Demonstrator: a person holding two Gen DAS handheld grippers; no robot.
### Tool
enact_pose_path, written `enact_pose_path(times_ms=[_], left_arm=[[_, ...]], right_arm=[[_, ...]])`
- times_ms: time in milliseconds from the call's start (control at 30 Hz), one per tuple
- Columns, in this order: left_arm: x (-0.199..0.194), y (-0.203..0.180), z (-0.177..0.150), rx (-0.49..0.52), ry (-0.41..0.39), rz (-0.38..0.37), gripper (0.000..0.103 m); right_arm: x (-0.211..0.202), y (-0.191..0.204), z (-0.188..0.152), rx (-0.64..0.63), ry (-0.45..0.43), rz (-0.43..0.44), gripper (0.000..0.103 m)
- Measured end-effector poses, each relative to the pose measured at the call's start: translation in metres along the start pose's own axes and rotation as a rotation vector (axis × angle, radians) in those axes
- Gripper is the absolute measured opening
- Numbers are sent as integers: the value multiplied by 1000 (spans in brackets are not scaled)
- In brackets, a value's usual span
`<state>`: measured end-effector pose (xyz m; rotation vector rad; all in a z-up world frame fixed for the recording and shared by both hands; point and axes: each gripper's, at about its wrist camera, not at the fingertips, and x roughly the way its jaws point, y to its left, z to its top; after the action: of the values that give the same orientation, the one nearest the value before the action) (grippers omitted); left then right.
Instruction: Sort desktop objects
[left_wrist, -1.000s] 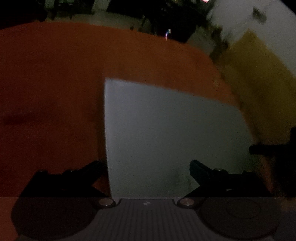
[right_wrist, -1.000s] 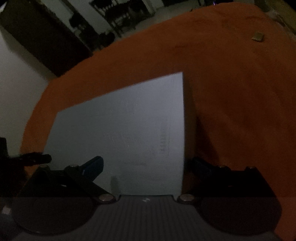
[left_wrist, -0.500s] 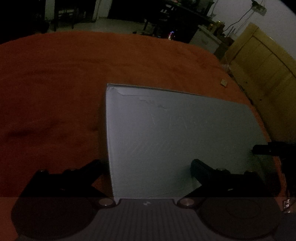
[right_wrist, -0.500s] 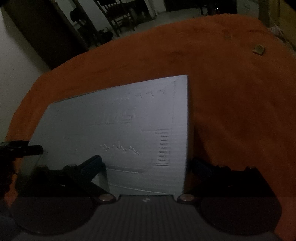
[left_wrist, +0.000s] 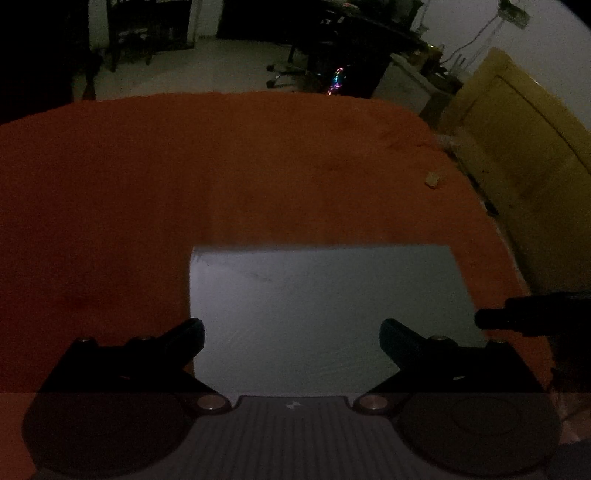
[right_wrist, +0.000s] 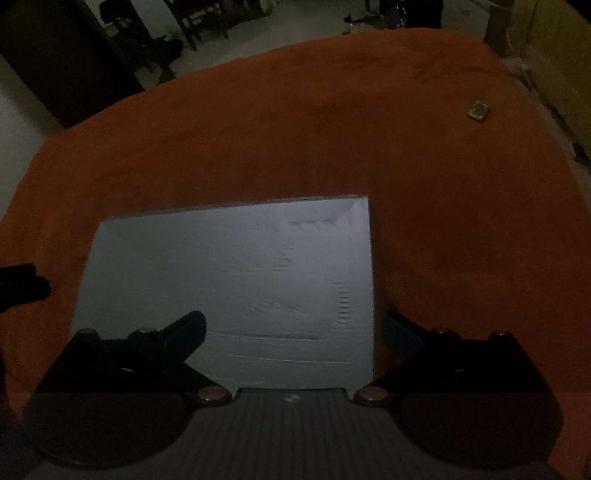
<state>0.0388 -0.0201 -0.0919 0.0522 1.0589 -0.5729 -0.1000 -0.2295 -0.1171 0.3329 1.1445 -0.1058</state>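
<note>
— What's changed?
— The orange tabletop (left_wrist: 258, 177) fills more of my view now; the grey sheet (left_wrist: 317, 310) has dropped flat onto it near me.
— Grippers?
— Left gripper (left_wrist: 291, 334) and right gripper (right_wrist: 291, 328) both spread wide, holding nothing. Small tan object (right_wrist: 479, 110) sits far right.

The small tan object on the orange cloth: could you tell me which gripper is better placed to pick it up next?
Probably the right gripper: the small tan object lies on its side.
</note>
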Motion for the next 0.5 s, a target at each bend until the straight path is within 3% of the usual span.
enact_pose_path(times_ms=[133, 333, 400, 500], left_arm=[[-11, -12, 9, -32, 30, 84, 102], [-14, -41, -11, -13, 9, 176, 102], [-15, -51, -22, -4, -17, 167, 102], [-20, -52, -44, -72, -64, 153, 102]], right_arm=[[-18, 16, 6, 34, 0, -68, 103], [-54, 60, -20, -24, -154, -103, 103], [-57, 74, -33, -45, -197, -132, 103], [-59, 83, -55, -50, -228, -154, 103]])
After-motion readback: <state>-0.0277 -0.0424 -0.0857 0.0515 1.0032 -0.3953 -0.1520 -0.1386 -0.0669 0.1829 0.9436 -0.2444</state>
